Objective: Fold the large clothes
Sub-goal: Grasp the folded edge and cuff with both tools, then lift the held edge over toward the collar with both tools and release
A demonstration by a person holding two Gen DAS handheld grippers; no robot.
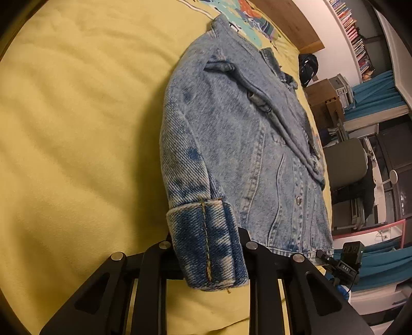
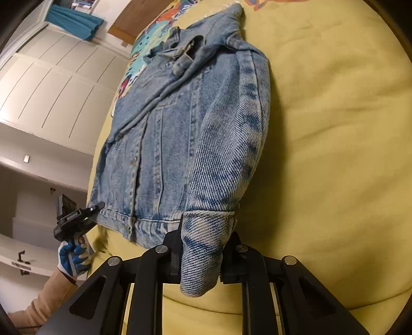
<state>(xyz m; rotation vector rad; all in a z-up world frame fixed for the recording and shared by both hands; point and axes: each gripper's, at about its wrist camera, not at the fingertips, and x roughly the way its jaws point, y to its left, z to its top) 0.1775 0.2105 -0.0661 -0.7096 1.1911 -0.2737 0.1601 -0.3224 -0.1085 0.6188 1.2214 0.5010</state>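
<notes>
Left wrist view: left hand-held gripper clamped on the turned-back cuff of one sleeve of the denim jacket, which lies front-up on the yellow bed cover, collar toward the patterned pillow at the far end. Right wrist view: right hand-held gripper clamped likewise on the opposite sleeve cuff; the other gripper shows at frame left beside the hem, held by a gloved hand. Both sleeves run down along the jacket's sides, so a grip at each cuff probably sets up drawing the sleeves inward across the front as a first fold. Body of the jacket rests flat, front closed, hem nearest the cameras. No containers near the jacket; bookshelves and a chair stand in the background.
</notes>
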